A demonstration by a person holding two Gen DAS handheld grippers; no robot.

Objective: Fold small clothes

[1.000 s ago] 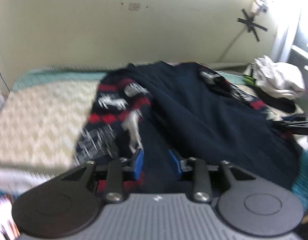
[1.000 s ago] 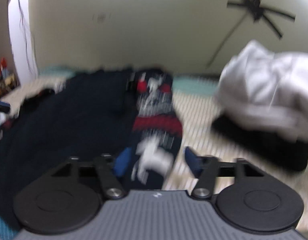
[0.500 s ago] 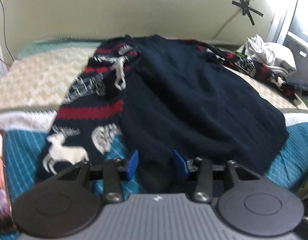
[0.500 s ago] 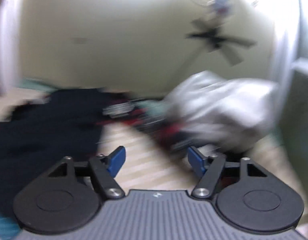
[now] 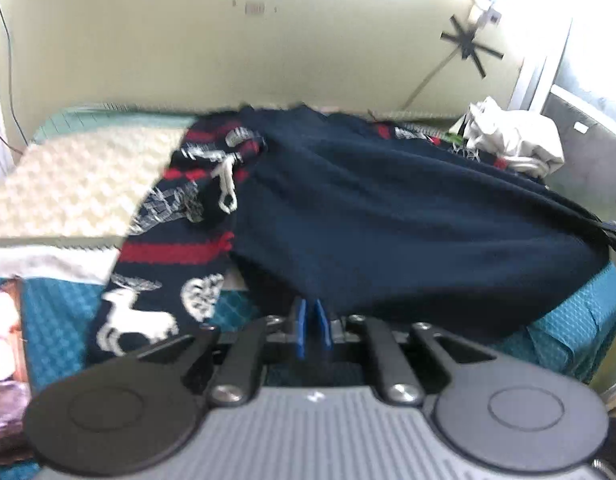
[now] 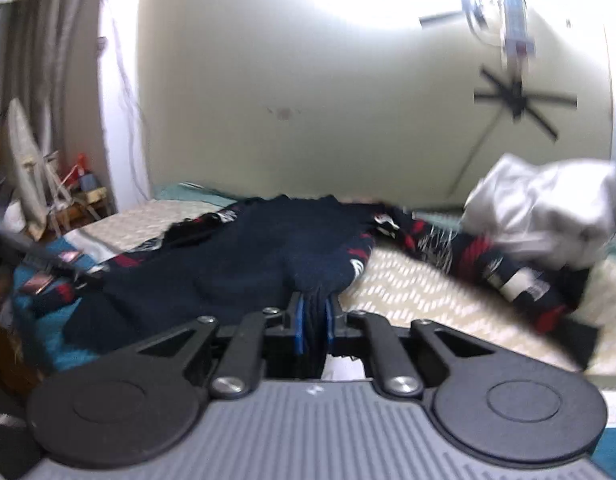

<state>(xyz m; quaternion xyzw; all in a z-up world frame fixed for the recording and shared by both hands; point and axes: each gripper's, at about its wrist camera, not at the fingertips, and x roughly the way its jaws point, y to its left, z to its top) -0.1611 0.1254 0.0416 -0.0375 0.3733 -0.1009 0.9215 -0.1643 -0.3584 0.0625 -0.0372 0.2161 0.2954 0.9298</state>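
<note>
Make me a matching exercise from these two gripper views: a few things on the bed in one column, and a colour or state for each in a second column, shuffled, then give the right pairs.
Column one:
1. left gripper
2. navy sweater
3. white clothes pile
4. bed cover

Column two:
A. crumpled in a heap by the wall
B. cream, with a zigzag pattern
C. shut on the sweater's near hem
D. spread out, its body plain dark, its sleeves patterned with red bands and white reindeer

Pairs: 1-C, 2-D, 3-A, 4-B
</note>
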